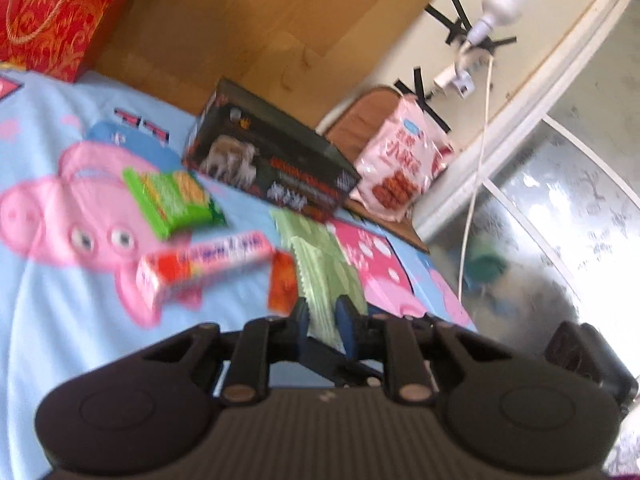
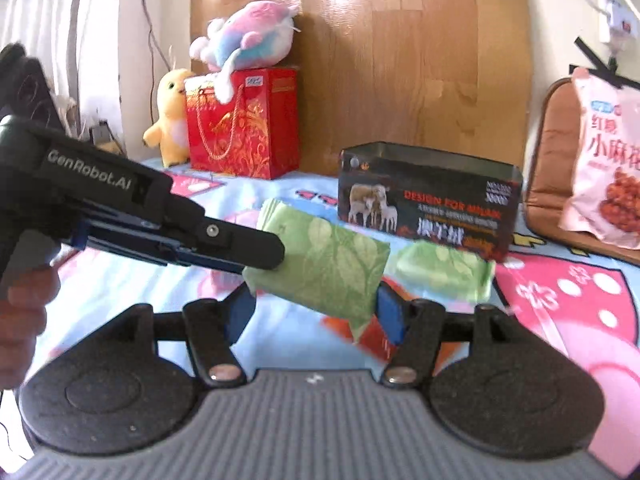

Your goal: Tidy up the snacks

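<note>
My left gripper (image 1: 322,314) is shut on a pale green leaf-print snack packet (image 1: 324,276) and holds it above the bed; in the right wrist view the same gripper (image 2: 276,258) comes in from the left holding that packet (image 2: 324,264). My right gripper (image 2: 316,312) is open, its blue pads either side of the packet's lower end. A second green packet (image 2: 440,270) lies on the sheet in front of the open dark tin box (image 2: 428,204), which also shows in the left wrist view (image 1: 272,160). A green biscuit pack (image 1: 172,200), a pink stick box (image 1: 204,264) and an orange-red packet (image 1: 282,286) lie on the sheet.
A pink snack bag (image 2: 608,168) leans on a brown cushion (image 2: 552,160) at the right. A red gift bag (image 2: 244,124) with plush toys (image 2: 244,36) stands at the wooden headboard (image 2: 400,60). The bed edge and floor (image 1: 540,240) are to the right in the left wrist view.
</note>
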Tool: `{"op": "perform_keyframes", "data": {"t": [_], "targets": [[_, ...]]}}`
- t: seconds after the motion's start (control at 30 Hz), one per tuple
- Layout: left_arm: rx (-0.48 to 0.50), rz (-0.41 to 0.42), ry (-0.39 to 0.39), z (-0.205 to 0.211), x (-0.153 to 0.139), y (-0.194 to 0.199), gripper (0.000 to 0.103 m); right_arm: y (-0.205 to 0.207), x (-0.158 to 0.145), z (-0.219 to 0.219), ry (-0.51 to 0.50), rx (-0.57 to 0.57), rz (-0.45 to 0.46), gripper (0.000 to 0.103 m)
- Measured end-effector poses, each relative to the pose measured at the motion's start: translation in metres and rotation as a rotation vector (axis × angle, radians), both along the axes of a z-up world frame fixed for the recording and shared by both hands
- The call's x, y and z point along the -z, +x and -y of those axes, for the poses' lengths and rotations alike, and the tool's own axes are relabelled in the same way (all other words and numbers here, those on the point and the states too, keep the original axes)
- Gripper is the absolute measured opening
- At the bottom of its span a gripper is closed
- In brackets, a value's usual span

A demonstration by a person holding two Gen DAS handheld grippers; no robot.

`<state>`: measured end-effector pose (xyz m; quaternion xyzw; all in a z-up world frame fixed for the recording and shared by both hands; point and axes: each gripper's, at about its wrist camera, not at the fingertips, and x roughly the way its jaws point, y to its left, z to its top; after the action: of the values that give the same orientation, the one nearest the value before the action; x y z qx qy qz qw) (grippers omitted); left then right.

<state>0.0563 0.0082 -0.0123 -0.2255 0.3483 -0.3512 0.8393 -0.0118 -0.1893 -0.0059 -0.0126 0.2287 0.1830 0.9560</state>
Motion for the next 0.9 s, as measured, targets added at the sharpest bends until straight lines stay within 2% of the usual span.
{"op": "perform_keyframes", "data": {"t": [0.17,0.23,0.33,0.4,0.67,0.9], "targets": [[-0.019,-0.063,0.024,-0.005,0.025,-0.004,0.021,-0.003,0.02,-0.005,-0.011,-0.008,-0.085,0.067],[-0.047,-0.074,0.052,-0.006,0.031,-0.004,0.022,-0.001,0.02,-0.008,-0.025,-0.022,-0.112,0.072],[-0.051,-0.086,0.012,-0.013,0.036,-0.002,0.024,-0.003,0.021,-0.013,-0.051,-0.052,-0.117,0.079],[-0.054,-0.095,-0.007,-0.016,0.039,-0.002,0.024,-0.001,0.021,-0.015,-0.06,-0.06,-0.128,0.081],[-0.057,-0.077,0.006,-0.012,0.037,-0.005,0.025,-0.004,0.022,-0.011,-0.042,-0.049,-0.131,0.085],[-0.056,-0.089,-0.016,-0.015,0.039,-0.003,0.025,-0.002,0.022,-0.01,-0.034,-0.051,-0.141,0.095]]}}
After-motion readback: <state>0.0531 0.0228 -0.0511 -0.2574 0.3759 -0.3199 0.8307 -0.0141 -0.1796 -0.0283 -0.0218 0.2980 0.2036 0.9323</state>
